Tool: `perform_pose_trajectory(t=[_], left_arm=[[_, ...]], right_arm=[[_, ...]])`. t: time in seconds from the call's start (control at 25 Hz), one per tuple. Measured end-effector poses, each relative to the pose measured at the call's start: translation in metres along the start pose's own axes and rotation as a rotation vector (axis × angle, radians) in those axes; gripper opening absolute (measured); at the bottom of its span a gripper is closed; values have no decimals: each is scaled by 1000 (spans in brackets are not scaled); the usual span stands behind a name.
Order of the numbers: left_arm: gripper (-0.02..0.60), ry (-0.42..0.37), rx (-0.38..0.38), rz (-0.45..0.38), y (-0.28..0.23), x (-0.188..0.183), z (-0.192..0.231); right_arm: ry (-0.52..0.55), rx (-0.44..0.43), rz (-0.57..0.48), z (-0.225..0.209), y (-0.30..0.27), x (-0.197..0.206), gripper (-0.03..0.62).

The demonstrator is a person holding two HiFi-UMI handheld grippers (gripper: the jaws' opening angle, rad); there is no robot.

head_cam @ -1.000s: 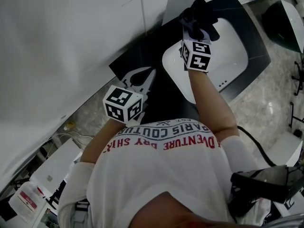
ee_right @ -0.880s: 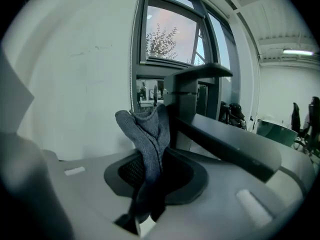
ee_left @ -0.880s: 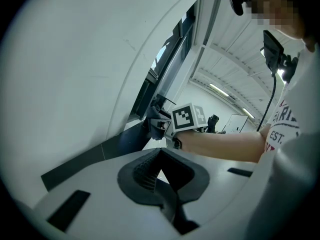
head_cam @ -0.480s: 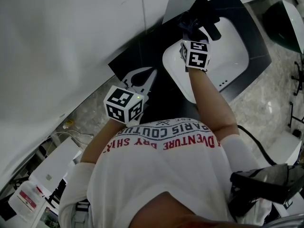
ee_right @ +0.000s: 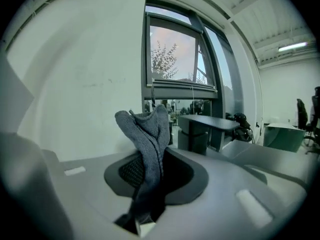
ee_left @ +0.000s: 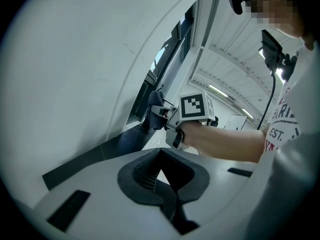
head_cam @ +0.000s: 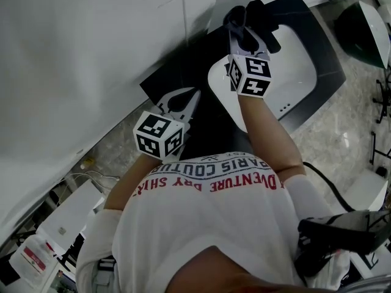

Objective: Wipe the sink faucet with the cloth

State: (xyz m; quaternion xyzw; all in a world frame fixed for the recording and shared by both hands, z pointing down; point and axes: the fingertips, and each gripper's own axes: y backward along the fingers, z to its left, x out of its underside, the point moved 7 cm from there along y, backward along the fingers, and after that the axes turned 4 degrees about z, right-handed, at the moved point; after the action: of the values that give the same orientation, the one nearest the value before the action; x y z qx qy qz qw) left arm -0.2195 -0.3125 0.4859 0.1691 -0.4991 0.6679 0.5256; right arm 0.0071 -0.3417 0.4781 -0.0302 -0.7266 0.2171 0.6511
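On the left, the left gripper (head_cam: 186, 97) hangs idle over the dark table (head_cam: 160, 78), its jaws together with nothing between them, well apart from the work, and I would leave it parked there so it cannot knock anything. Further right, the right gripper (head_cam: 239, 34) is out at the back edge of the basin with its jaws clamped on the grey cloth (ee_right: 146, 134). The cloth stands up out of the jaws in a loose folded tuft rather than a flat pad. Just beyond that tuft, the right gripper view shows a dark post with a flat arm, which I take to be the faucet (ee_right: 194, 133). The cloth looks near it, but I cannot tell whether the two are touching. To wipe well from here, I would bring the tuft against the post and let the fabric, not the hard jaw tips, carry the contact. I would then stroke along the arm and around the post in slow passes, turning the gripper so the cloth wraps the surface. The grip looks deep enough, though a snag on an edge could drag the cloth out. To the right, the white sink (head_cam: 299, 72) lies open below.
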Motion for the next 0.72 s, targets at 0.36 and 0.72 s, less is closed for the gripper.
perform_pose_trajectory(t=[0.36, 0.72], left_arm=[[2, 6, -3, 2, 7, 4, -5], [2, -5, -1, -6, 2, -3, -9]], right_arm=[[-18, 59, -24, -13, -4, -12, 78], [-30, 91, -31, -29, 6, -11, 78]])
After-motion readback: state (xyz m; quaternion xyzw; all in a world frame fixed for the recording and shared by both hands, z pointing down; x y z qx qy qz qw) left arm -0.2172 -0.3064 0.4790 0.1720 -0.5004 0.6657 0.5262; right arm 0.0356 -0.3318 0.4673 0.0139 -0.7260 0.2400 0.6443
